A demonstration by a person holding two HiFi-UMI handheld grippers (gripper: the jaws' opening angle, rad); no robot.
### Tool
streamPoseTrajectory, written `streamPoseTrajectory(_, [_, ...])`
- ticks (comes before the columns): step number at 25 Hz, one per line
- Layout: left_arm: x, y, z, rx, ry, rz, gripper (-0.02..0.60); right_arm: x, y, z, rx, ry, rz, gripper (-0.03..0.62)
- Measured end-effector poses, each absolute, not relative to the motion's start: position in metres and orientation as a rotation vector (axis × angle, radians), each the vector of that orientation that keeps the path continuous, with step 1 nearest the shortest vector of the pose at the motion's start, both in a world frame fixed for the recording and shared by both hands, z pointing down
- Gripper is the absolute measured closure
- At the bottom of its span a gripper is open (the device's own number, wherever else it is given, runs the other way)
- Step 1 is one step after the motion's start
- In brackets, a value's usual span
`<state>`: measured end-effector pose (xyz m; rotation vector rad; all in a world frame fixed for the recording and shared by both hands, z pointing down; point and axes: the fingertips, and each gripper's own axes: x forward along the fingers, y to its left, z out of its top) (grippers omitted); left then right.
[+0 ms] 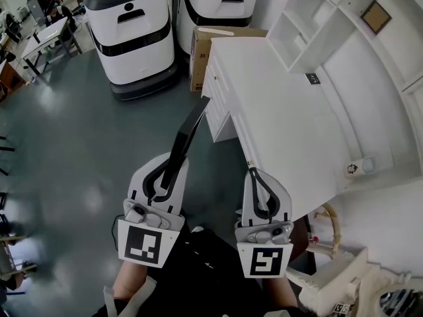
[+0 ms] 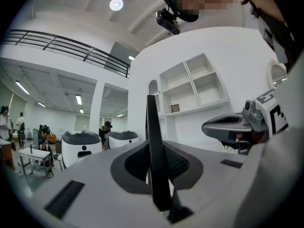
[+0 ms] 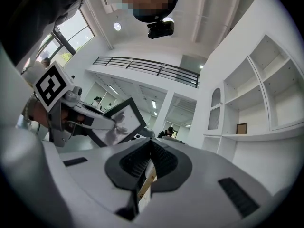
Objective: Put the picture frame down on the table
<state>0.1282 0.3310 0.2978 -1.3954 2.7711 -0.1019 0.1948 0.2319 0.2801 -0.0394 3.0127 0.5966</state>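
Left gripper (image 1: 166, 174) with the frame (image 1: 188, 134): I am holding the frame by its lower edge, the jaws parted only by its thickness and the pads pressing on both of its faces. In the left gripper view it is showing edge-on as a thin dark bar rising from between the jaws. In the right gripper view its pale front is showing, tilted to one side.

Place of the frame: it is hanging in the air above the grey floor (image 1: 79, 137), just beside the near corner of the table (image 1: 291, 124) and apart from it. No part of it is lying over the white top yet.

Right gripper (image 1: 261, 180): I am keeping its jaws pressed together with nothing in them (the tan strip in the slit is only something seen beyond them). It is sitting beside the left gripper, at the table's near edge, and is taking no part in the hold.

Step in hand, as I judge it: the carry. The frame is gripped and off the ground, and the setting-down is not yet begun.

Next move, as I judge it: I am going to need to bring the left gripper across until the frame is over a bare part of the top, short of the shelves (image 1: 317, 18) at the far end. I then lower it until it bears on the surface, and only then part the jaws. Gripped low and standing tall, it may topple if let go on its edge.
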Motion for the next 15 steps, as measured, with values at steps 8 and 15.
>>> streamPoseTrajectory(8, [0.052,0.317,0.288,-1.524,2.694,-0.126,0.537,0.126,0.217,0.266,-0.212,3.021,0.563,0.592])
streamPoseTrajectory(15, [-0.013,0.309,0.279,-1.633,2.624,-0.122,0.538,0.070,0.217,0.255,-0.337,3.012,0.569,0.592])
